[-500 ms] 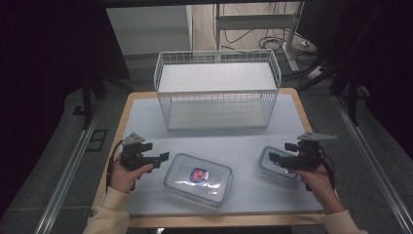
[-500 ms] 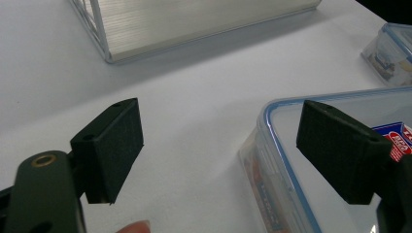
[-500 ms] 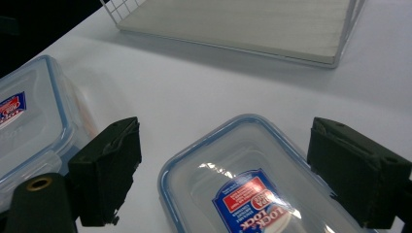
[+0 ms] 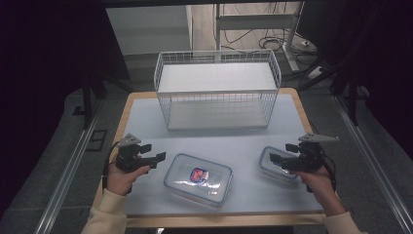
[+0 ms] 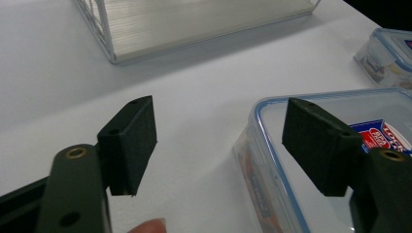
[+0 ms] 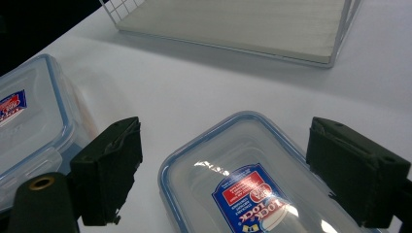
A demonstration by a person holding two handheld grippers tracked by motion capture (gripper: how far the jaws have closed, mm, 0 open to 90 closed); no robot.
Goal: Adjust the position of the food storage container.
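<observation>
A large clear food container (image 4: 198,178) with a blue-rimmed lid and a red-and-blue label lies at the front middle of the white table (image 4: 219,141). A smaller container of the same kind (image 4: 272,165) lies to its right. My left gripper (image 4: 157,156) hovers just left of the large container, open. In the left gripper view (image 5: 221,141) one jaw stands over the bare table and the other over the large lid (image 5: 340,104). My right gripper (image 4: 278,159) is open over the small container. Its jaws (image 6: 233,170) straddle the small lid (image 6: 243,160) without touching it.
A white wire basket (image 4: 217,90) with a pale floor stands at the back middle of the table, its open top facing up. Bare table lies between the basket and the containers. Dark floor, metal rails and cables surround the table.
</observation>
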